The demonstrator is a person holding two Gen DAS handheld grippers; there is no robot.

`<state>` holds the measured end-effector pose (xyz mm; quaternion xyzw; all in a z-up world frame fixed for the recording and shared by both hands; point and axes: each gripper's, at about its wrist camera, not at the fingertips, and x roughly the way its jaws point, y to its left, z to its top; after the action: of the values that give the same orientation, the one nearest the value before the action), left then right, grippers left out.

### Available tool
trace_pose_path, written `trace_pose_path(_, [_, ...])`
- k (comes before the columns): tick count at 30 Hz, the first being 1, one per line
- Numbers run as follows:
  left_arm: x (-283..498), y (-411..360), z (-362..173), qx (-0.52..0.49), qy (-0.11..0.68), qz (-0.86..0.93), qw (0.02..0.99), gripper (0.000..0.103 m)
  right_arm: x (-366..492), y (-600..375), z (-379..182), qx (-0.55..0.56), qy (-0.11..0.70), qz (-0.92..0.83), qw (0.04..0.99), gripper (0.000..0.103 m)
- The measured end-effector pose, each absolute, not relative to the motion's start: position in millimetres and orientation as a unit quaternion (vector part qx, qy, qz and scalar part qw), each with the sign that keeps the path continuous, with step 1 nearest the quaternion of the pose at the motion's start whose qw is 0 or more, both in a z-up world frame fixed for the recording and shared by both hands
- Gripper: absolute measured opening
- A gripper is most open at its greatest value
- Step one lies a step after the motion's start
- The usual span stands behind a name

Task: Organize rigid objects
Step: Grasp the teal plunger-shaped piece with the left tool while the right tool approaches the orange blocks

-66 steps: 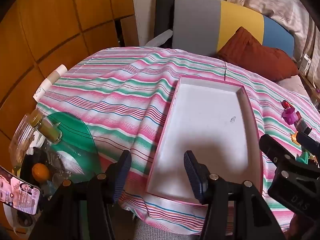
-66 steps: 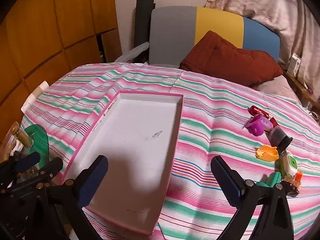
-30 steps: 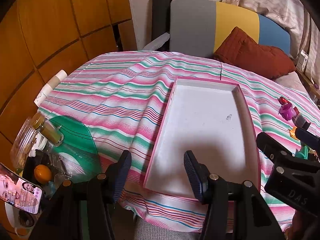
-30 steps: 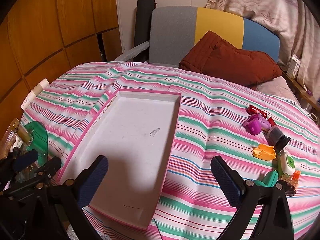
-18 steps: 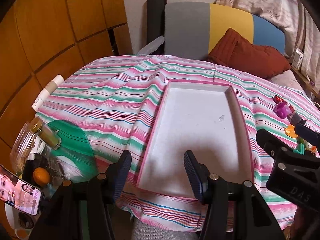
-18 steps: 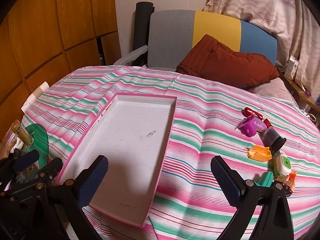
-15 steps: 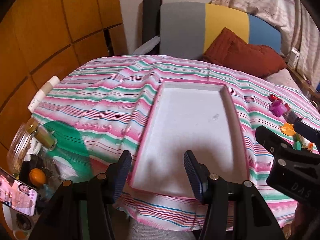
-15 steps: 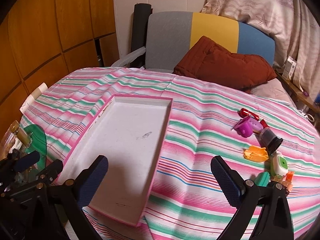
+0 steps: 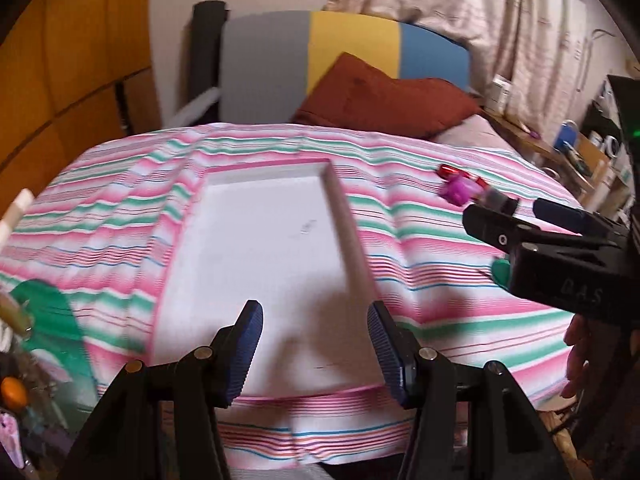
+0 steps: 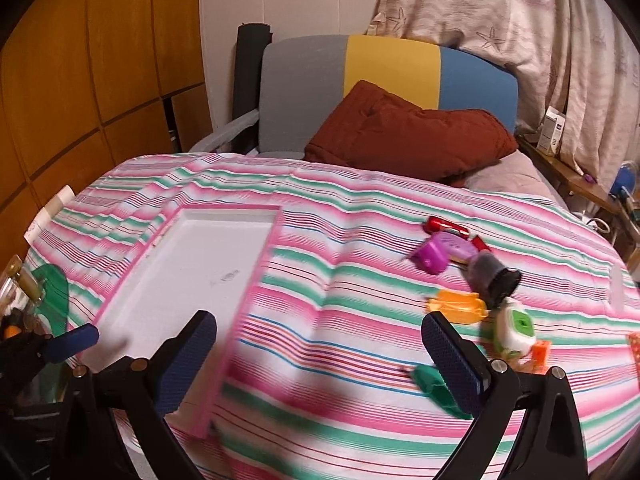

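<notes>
An empty white tray with a pink rim (image 9: 348,236) (image 10: 264,252) lies on the striped cloth at the left. Small rigid items lie in a cluster to its right: a red tube (image 10: 442,224), a purple piece (image 10: 434,256), a dark cup on its side (image 10: 494,274), an orange piece (image 10: 460,306), a white-and-green piece (image 10: 516,328) and a green piece (image 10: 434,390). My left gripper (image 9: 314,354) is open and empty over the tray's near end. My right gripper (image 10: 320,360) is open wide and empty, above the cloth between the tray and the cluster.
A brown cushion (image 10: 400,136) and a grey-yellow-blue chair back (image 10: 384,68) stand behind the table. Jars and a green plate (image 10: 52,300) crowd the left edge. A shelf with small things (image 10: 580,180) runs along the right.
Both grippers have swung to the right. The tray has shifted left in both views and the cluster of small items is now closer to my right gripper. Both stay open.
</notes>
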<state>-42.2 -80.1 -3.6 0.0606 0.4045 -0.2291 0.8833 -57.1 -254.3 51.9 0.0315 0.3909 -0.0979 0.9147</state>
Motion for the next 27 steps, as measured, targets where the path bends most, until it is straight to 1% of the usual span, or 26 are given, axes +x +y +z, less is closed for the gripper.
trace_pose_path(6, [-45,-99,-6,0.047,0.424,-0.27,0.863,0.055,-72,-282,44,0.036,0.407,-0.116,0.905,0.103])
trace_pose_path(11, [-52,-114,-5,0.046,0.42,-0.311,0.851,0.055,-87,-324,41,0.016,0.421,-0.138,0.896,0.103])
trace_pose_path(14, [-56,-123,-8,0.044,0.43,-0.331,0.839,0.055,-103,-371,44,0.061,0.411,-0.139,0.899,0.103])
trace_pose_path(15, [-55,-125,-10,0.041,0.434,-0.336,0.835,0.055,-108,-389,43,0.082,0.413,-0.149,0.895,0.101])
trace_pose_path(17, [-56,-131,-14,0.038,0.442,-0.346,0.827,0.055,-116,-423,38,0.119,0.417,-0.169,0.885,0.091])
trace_pose_path(19, [-58,-138,-16,0.042,0.449,-0.353,0.82,0.055,-124,-446,32,0.129,0.423,-0.191,0.876,0.072])
trace_pose_path(21, [-60,-145,-18,0.052,0.451,-0.364,0.813,0.055,-132,-460,25,0.145,0.425,-0.192,0.873,0.061])
trace_pose_path(24, [-61,-158,-23,0.067,0.452,-0.375,0.807,0.055,-137,-467,21,0.19,0.423,-0.155,0.873,0.061])
trace_pose_path(27, [-61,-171,-26,0.08,0.452,-0.375,0.806,0.055,-138,-460,26,0.192,0.425,-0.114,0.877,0.061])
